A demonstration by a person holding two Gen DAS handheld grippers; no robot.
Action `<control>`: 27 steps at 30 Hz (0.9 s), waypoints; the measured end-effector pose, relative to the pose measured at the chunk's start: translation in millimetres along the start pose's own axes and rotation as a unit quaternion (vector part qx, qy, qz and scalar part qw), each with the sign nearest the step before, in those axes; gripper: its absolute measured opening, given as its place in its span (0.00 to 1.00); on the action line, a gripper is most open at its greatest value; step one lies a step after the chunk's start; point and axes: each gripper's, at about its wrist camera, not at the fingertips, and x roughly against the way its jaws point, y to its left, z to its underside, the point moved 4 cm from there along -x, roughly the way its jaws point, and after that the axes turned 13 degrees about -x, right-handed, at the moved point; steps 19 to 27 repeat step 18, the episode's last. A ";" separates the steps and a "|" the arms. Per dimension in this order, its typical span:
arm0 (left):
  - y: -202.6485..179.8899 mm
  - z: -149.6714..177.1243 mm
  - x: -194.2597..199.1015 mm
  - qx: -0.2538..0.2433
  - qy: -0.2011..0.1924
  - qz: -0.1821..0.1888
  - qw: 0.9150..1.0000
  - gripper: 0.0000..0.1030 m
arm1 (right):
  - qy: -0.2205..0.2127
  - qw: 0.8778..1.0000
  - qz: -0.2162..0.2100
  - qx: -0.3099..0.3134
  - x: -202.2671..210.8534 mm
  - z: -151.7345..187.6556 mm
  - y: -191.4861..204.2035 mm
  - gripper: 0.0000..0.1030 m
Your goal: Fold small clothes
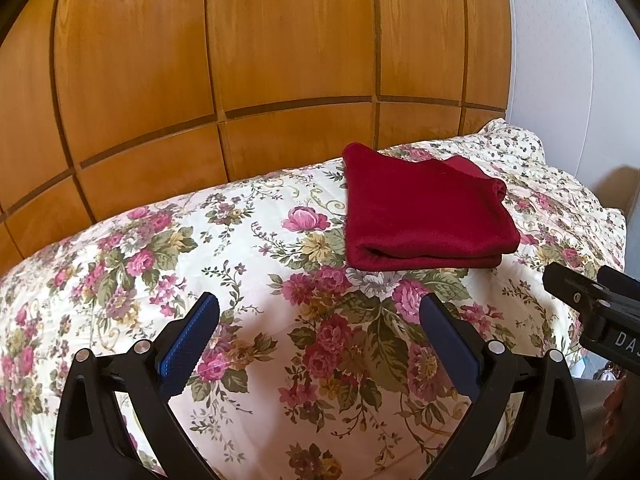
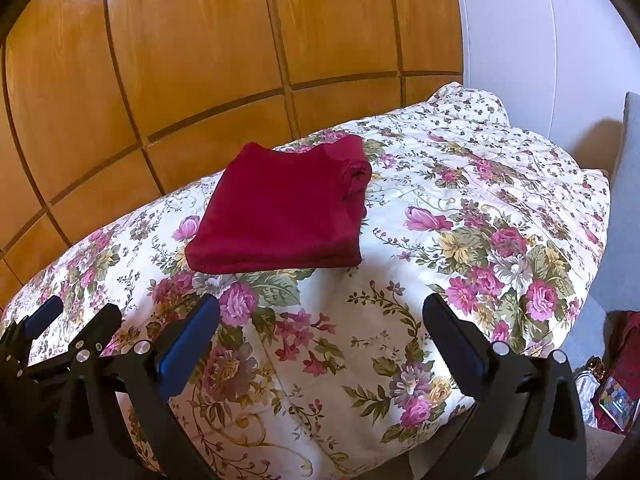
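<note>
Red garment (image 1: 424, 212) lies folded into a compact rectangle on the floral bedspread (image 1: 240, 320), toward the far side of the bed, near the wooden panelled wall (image 1: 240, 60). Layered edges face the cameras; one rolled corner bulges at the far right (image 2: 356, 172).

Left claw (image 1: 320, 320): spread wide, empty, above bare quilt, well short of the garment. Right claw (image 2: 320, 320): also wide, empty, same stand-off. Neither touches cloth.

Judgement: fold appears complete or nearly so; step in hand looks like a final check/tidy or a reach for the next item.

Recommendations for doing it well:
- If tidying, approach low and flat; nip only the bulging corner w/ one claw, tuck it under, don't drag the whole stack.
- Steady the near edge w/ the other claw so layers don't slide; fabric looks soft and plush, likely to shift on the quilt.
- Quilt is puffy, uneven; press lightly, else the stack tilts.
- If lifting, grip through all layers at the folded edge, both sides at once.

Writing: white letters "DA" legible on the black tool body at right edge of left view (image 1: 624, 338); remainder cut off. No other labels readable. A lit phone screen (image 2: 616, 400) shows bottom right; content too small to read.
</note>
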 end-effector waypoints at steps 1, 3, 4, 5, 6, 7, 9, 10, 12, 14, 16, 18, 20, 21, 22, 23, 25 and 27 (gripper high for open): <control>0.0 -0.2 0.1 0.001 0.000 0.000 1.000 0.96 | 0.000 1.000 0.000 0.000 -0.2 0.2 0.0 0.98; -0.4 0.9 -0.4 0.002 0.001 0.000 1.000 0.96 | 0.001 1.000 0.000 -0.001 -0.4 -0.3 -0.3 0.98; -0.3 1.6 -0.6 0.003 0.002 0.000 1.000 0.96 | 0.001 1.000 0.000 0.000 -0.5 -0.3 -0.4 0.98; -0.7 2.0 -1.1 0.003 0.003 -0.001 1.000 0.96 | 0.001 1.000 0.000 0.000 -0.6 0.1 -0.1 0.98; -0.8 2.5 -1.7 0.004 0.005 0.000 1.000 0.96 | 0.001 1.000 0.001 0.000 -0.6 0.2 -0.1 0.98; -0.8 3.2 -3.0 0.004 0.007 0.001 1.000 0.96 | 0.001 1.000 0.000 -0.001 -0.7 0.4 -0.1 0.98; -0.4 3.7 -5.5 0.005 0.011 0.003 1.000 0.96 | 0.002 1.000 0.000 -0.001 -1.1 0.7 -0.2 0.98; -0.3 4.4 -6.8 0.006 0.014 0.003 1.000 0.96 | 0.003 1.000 -0.001 -0.002 -1.5 1.2 -0.5 0.98; 0.5 5.9 -9.4 0.009 0.019 0.004 1.000 0.96 | 0.006 1.000 -0.001 -0.003 -2.6 2.7 -0.7 0.98; 1.6 7.1 -12.6 0.012 0.024 0.005 1.000 0.96 | 0.008 1.000 -0.001 -0.005 -4.6 3.0 -1.6 0.98; 3.0 8.1 -15.6 0.015 0.029 0.006 0.999 0.96 | 0.012 1.000 0.000 -0.009 -6.2 3.5 -3.0 0.98; 4.9 8.5 -19.2 0.017 0.033 0.007 0.999 0.96 | 0.018 1.000 0.000 -0.016 -8.8 2.5 -5.5 0.98; 4.9 8.5 -19.2 0.017 0.033 0.007 0.999 0.96 | 0.018 1.000 0.000 -0.016 -8.8 2.5 -5.5 0.98; 4.9 8.5 -19.2 0.017 0.033 0.007 0.999 0.96 | 0.018 1.000 0.000 -0.016 -8.8 2.5 -5.5 0.98; 4.9 8.5 -19.2 0.017 0.033 0.007 0.999 0.96 | 0.018 1.000 0.000 -0.016 -8.8 2.5 -5.5 0.98; 4.9 8.5 -19.2 0.017 0.033 0.007 0.999 0.96 | 0.018 1.000 0.000 -0.016 -8.8 2.5 -5.5 0.98; 4.9 8.5 -19.2 0.017 0.033 0.007 0.999 0.96 | 0.018 1.000 0.000 -0.016 -8.8 2.5 -5.5 0.98; 4.9 8.5 -19.2 0.017 0.033 0.007 0.999 0.96 | 0.018 1.000 0.000 -0.016 -8.8 2.5 -5.5 0.98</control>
